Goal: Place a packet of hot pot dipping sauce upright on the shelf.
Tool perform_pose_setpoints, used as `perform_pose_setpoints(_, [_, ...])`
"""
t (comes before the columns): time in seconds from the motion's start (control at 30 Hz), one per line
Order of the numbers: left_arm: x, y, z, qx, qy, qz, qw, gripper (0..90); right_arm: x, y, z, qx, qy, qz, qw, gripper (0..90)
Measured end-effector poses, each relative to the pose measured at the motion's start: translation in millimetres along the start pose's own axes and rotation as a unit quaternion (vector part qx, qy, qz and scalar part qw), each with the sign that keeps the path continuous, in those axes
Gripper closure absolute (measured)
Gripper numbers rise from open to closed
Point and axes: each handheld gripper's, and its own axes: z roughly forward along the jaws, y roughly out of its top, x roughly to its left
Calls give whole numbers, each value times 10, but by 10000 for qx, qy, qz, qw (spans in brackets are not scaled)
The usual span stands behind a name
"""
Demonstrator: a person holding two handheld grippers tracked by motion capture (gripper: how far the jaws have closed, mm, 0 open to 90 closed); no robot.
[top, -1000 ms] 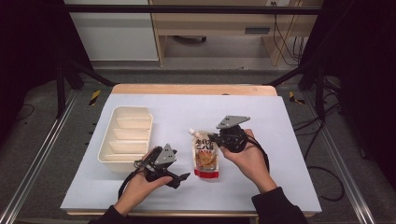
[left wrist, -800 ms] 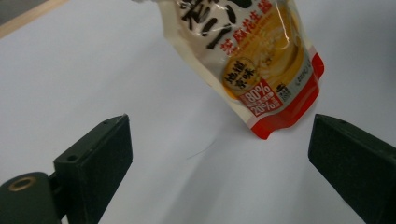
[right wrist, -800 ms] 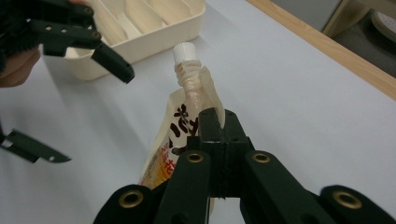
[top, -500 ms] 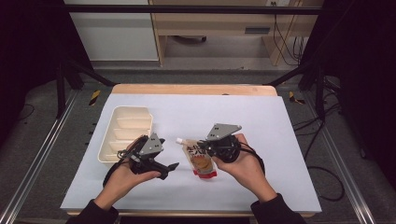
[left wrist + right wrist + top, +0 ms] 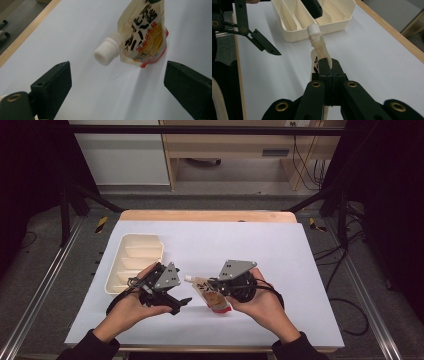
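The right gripper (image 5: 327, 65) is clamped on the edge of a spouted sauce pouch (image 5: 212, 293), holding it tilted above the white table (image 5: 280, 250). The left gripper (image 5: 117, 82), jaws spread wide, faces the pouch's white cap (image 5: 106, 52), apart from it. A cream divided tray (image 5: 134, 259) sits just behind the left hand.

High view: fixed above the person's side, facing forward and down; takes in the whole white table (image 5: 300, 270) and the floor beyond, from well back.

Left gripper view: rides on the left gripper (image 5: 181, 303), looks along its two spread jaws, close over the table; spouted sauce pouch (image 5: 142, 37) just ahead.

Right gripper view: rides on the right gripper (image 5: 329, 67), looks low across the table toward the cream divided tray (image 5: 317, 20) (the other gripper at frame left).

Shared: all three views hold the pouch and the white tabletop.
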Motion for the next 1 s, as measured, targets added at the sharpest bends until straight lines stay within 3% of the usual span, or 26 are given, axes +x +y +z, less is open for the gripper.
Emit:
perform_pose_setpoints(0.43, [-20, 160, 75, 203, -199, 379, 9989, 128, 57, 13, -7, 25, 178, -214, 9996, 900])
perform_pose_setpoints(0.63, [-16, 238, 110, 203, -404, 557, 9974, 252, 94, 30, 15, 18, 275, -308, 9991, 900])
perform_pose_setpoints(0.67, [-23, 271, 123, 281, -498, 613, 9965, 274, 99, 33, 15, 23, 280, -313, 9991, 900])
perform_pose_setpoints(0.73, [-26, 292, 143, 358, -481, 688, 9958, 298, 104, 33, 13, 22, 293, -335, 9990, 900])
perform_pose_setpoints(0.93, [-26, 324, 228, 507, -634, 735, 9940, 383, 108, 25, 10, -1, 322, -345, 9989, 899])
perform_pose_setpoints(1.0, [-32, 341, 229, 408, -629, 738, 9945, 477, 113, 23, 7, 3, 325, -347, 9989, 898])
